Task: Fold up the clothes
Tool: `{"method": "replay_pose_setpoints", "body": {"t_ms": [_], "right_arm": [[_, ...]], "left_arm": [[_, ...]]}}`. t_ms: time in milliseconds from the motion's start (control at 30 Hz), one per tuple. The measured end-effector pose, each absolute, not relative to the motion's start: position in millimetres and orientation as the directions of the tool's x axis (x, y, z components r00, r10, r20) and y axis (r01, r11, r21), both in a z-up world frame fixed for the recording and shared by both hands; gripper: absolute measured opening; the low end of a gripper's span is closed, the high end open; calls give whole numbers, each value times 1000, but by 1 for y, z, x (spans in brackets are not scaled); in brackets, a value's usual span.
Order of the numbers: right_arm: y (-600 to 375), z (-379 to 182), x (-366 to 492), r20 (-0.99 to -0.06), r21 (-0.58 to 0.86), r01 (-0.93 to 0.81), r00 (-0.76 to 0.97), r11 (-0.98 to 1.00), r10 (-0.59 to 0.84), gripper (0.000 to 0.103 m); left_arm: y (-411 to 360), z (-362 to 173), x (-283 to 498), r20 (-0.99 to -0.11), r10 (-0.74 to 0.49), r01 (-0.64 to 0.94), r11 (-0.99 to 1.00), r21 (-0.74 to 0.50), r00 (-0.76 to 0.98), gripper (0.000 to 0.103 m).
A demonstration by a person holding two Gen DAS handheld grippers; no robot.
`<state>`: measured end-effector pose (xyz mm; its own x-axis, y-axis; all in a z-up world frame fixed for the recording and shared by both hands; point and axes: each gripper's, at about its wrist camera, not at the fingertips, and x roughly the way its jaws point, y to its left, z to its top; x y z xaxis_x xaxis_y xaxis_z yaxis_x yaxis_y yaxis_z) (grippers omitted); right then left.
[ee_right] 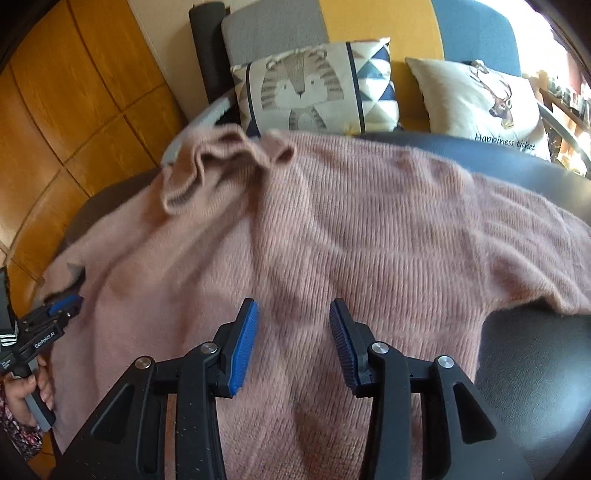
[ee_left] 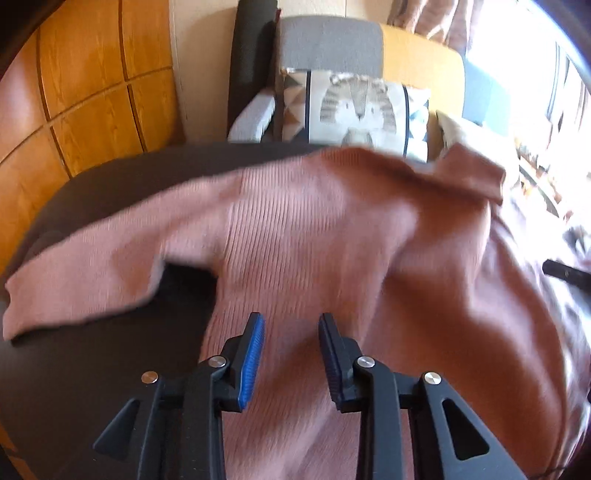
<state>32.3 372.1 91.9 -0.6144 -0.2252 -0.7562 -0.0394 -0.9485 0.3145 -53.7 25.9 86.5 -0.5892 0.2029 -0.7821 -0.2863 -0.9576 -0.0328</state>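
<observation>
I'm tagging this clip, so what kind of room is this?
Probably a home living room: a sofa with a tiger cushion and a deer cushion, wooden panelling beside it, and a pink sweater spread on a dark table.

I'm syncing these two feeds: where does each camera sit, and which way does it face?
Left wrist: on the left gripper, open over the pink sweater, facing the sofa; the other gripper's tip shows at the right edge.
Right wrist: on the right gripper, open, facing the same way; the left gripper and hand show.
Shared: sweater, tiger cushion.
</observation>
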Motion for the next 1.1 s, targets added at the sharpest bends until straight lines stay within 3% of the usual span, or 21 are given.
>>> {"method": "replay_pose_setpoints", "body": {"t_ms": [100, 200, 300, 500, 800, 1000, 1100], "right_arm": [[372, 103, 19, -741, 350, -23, -618, -937, -261, 44], [367, 111, 1, -737, 373, -11, -611, -928, -289, 44], [349, 109, -31, -787, 295, -4, -569, -956, -240, 44], [327, 120, -82, -779, 232, 64, -586, -971, -225, 44], [305, 121, -139, -785, 209, 73, -582, -975, -212, 44], [302, 123, -126, -779, 157, 115, -596, -981, -194, 44], [307, 123, -116, -781, 87, 119, -609, -989, -141, 44]], "left_arm": [[46, 91, -79, -768, 197, -284, -959, -21, -609, 31], [65, 82, -98, -775, 131, -286, -956, 66, -618, 31], [65, 61, -108, -774, 43, -263, -951, 162, -632, 32], [40, 57, -104, -749, 126, -240, -970, 46, -651, 39], [45, 60, -103, -753, 103, -244, -967, 78, -650, 39], [86, 96, -120, -726, 233, -405, -912, 68, -647, 36], [122, 103, -132, -746, 347, -567, -822, 50, -569, 37]]}}
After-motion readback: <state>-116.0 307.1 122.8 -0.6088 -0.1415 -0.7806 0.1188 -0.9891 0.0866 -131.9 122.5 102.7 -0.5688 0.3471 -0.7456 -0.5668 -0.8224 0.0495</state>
